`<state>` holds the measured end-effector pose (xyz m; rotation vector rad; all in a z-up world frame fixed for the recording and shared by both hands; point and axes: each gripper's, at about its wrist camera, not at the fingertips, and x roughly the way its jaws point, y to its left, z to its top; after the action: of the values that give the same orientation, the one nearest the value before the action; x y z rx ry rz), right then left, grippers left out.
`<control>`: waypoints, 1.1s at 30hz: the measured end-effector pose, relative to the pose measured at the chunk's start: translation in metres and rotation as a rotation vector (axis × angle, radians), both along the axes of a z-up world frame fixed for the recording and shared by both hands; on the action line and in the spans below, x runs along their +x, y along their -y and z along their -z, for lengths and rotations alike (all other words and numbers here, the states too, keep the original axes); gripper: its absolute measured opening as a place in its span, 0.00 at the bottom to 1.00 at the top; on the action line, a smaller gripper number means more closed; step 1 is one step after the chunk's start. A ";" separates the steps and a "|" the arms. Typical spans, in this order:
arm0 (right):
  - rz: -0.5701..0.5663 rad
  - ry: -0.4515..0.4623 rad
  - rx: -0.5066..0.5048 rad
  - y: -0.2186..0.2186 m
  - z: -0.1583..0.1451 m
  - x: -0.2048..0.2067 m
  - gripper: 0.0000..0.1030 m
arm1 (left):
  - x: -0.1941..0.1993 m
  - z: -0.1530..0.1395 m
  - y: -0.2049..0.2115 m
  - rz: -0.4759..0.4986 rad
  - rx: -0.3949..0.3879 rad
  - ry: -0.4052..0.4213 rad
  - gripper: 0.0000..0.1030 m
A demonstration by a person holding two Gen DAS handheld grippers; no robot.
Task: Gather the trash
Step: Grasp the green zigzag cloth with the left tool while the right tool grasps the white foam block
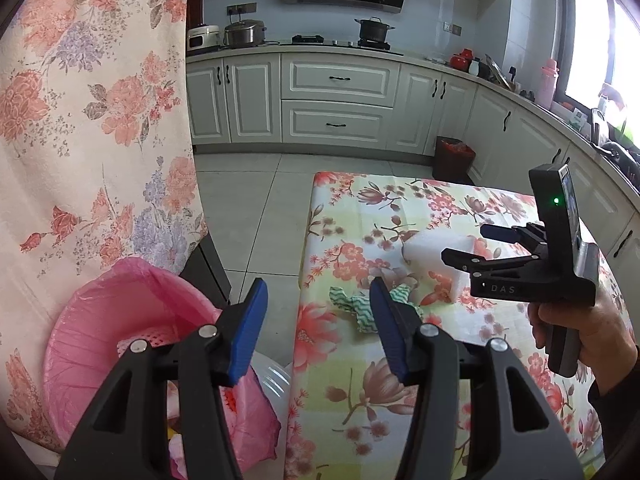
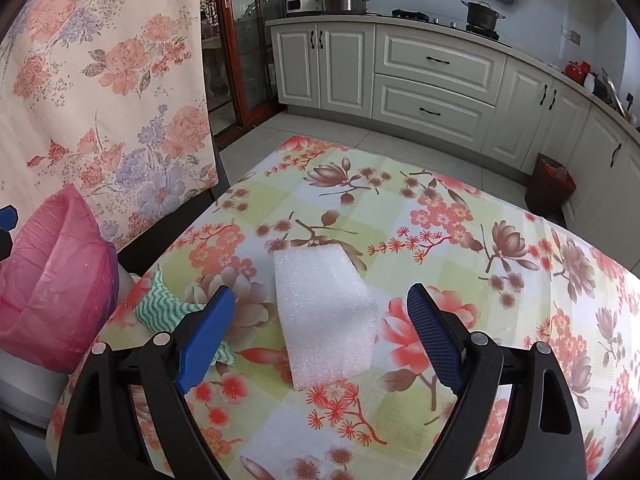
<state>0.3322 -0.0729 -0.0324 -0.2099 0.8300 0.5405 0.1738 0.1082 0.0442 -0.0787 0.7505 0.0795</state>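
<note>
My right claw (image 2: 320,334) hangs spread over the foam block (image 2: 326,320) on the bench (image 2: 460,280); it looks light and squashy, so I'd pinch its long sides gently.

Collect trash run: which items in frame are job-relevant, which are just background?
Job:
white foam block on the table
green zigzag cloth beside it
pink-lined bin off the table's left edge

Background:
floral tablecloth
dark floor bin
pot
rice cooker

Black tongs (image 2: 320,332), blue ribbed pads (image 2: 434,340), silver rivets.
</note>
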 end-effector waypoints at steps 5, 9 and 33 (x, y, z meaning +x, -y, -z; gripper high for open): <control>-0.007 -0.014 -0.004 0.001 0.009 0.006 0.76 | 0.012 0.008 0.010 0.012 -0.002 -0.019 0.52; -0.018 -0.021 -0.006 0.001 0.014 0.007 0.73 | 0.023 0.017 0.016 -0.003 -0.023 -0.035 0.55; -0.008 -0.003 0.033 0.037 0.003 -0.002 0.50 | 0.082 0.098 0.052 -0.040 -0.118 -0.203 0.58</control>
<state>0.3298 -0.1095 -0.0355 -0.1819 0.8231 0.5617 0.2555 0.0560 -0.0541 -0.1999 0.9562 0.0821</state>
